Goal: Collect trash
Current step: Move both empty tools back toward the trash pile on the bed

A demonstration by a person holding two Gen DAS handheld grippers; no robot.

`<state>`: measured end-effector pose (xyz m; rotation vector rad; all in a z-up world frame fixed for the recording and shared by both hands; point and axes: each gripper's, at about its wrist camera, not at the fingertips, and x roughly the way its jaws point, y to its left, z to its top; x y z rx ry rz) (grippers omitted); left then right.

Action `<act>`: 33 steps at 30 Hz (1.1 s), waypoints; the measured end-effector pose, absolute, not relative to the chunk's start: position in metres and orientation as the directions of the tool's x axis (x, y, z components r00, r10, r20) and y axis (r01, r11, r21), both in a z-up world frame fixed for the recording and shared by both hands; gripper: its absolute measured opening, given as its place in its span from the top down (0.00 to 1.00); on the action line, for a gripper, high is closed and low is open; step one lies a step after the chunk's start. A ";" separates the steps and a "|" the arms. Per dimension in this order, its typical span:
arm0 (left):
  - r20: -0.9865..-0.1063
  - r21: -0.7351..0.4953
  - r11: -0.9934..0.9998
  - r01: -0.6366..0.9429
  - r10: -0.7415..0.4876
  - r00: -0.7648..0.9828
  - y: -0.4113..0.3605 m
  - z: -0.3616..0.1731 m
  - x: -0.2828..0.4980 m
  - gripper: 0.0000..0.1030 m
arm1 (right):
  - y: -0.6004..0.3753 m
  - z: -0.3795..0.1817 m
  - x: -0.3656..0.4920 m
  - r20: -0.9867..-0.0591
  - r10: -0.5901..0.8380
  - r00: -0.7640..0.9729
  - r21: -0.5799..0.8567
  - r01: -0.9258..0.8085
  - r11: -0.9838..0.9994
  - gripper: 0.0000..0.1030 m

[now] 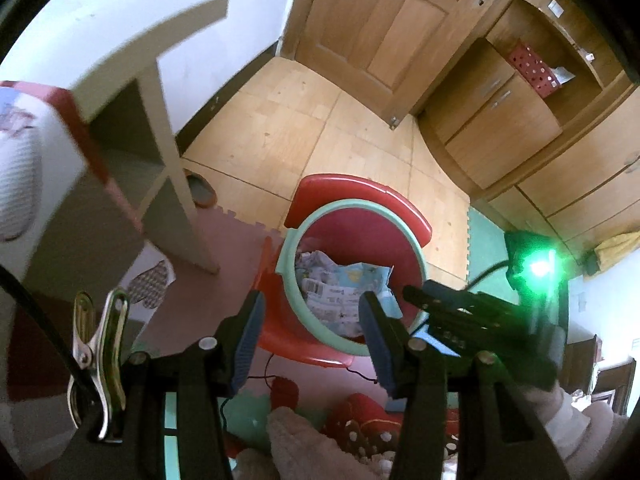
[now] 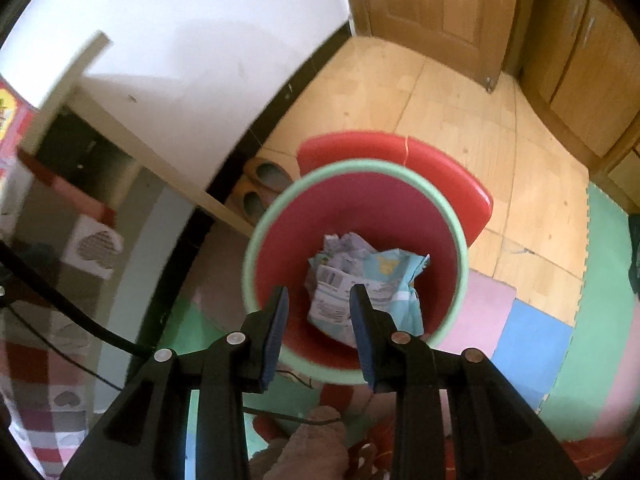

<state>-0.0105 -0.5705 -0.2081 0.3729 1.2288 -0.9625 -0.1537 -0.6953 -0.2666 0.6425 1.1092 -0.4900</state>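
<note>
Both grippers hung apart and empty above a red bin that already held the trash.

The bin [image 2: 400, 208], red with a pale green rim and a red lid tipped up behind it, held a crumpled blue-and-white wrapper [image 2: 360, 280] with a barcode, lying at its bottom. Under the bin lay foam mats [image 2: 532, 336] in pink, blue and green; beyond it ran a wooden floor [image 1: 320, 120] to a wooden door [image 1: 380, 32] and cabinets [image 1: 520, 120]. Left of the bin, slippers [image 2: 260, 184] sat under a pale table [image 1: 160, 100]. Above the bin, the left gripper [image 1: 312, 328] and right gripper [image 2: 320, 320] had their fingers spread, gripping nothing.
</note>
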 end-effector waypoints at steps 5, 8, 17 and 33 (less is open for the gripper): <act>-0.900 -0.243 0.590 0.770 -0.432 0.047 -0.547 -0.178 -0.010 0.50 | -0.669 -0.213 -0.155 -0.898 -0.075 0.433 0.232 0.613 0.755 0.68; -0.896 -0.243 0.609 0.755 -0.438 0.065 -0.530 -0.162 -0.006 0.50 | -0.650 -0.188 -0.151 -0.881 -0.079 0.466 0.235 0.576 0.783 0.68; -0.886 -0.215 0.688 0.693 -0.436 0.158 -0.457 -0.115 0.006 0.50 | -0.580 -0.119 -0.127 -0.823 -0.021 0.567 0.273 0.429 0.861 0.68; -0.856 -0.186 0.841 0.507 -0.392 0.336 -0.294 -0.054 0.037 0.50 | -0.443 -0.049 -0.068 -0.736 0.135 0.663 0.305 0.146 0.941 0.68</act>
